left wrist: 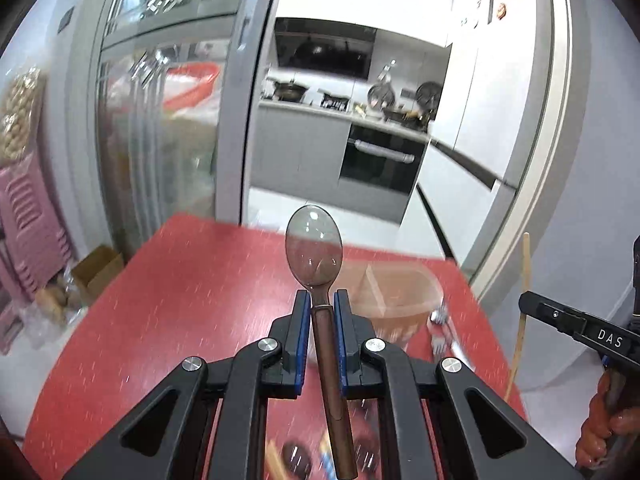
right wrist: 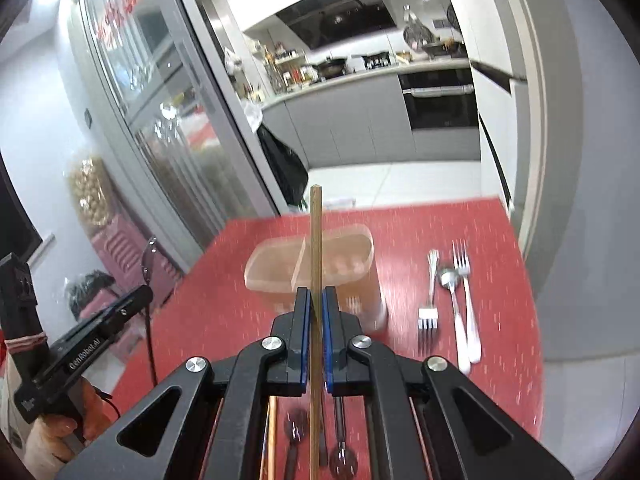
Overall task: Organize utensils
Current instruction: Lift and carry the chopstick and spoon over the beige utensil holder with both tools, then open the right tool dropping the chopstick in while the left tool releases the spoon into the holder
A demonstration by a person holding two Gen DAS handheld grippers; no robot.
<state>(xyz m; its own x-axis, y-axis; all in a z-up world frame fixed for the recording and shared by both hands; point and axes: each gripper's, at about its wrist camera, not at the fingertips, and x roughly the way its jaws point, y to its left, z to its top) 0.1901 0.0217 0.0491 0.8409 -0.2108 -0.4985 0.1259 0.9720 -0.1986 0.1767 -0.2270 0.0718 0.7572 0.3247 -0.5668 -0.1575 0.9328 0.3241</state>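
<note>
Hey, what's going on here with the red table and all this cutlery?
A person is sorting utensils with two handheld grippers. The left gripper is shut on a brown-handled spoon; the right gripper is shut on a wooden chopstick. Ahead on the red table stands a divided clear container, with forks lying beside it.

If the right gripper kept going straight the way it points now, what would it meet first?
Probably the clear divided container on the red table, directly ahead of the right gripper; its wooden chopstick would arrive first. Depth is unclear in the fisheye.
</note>
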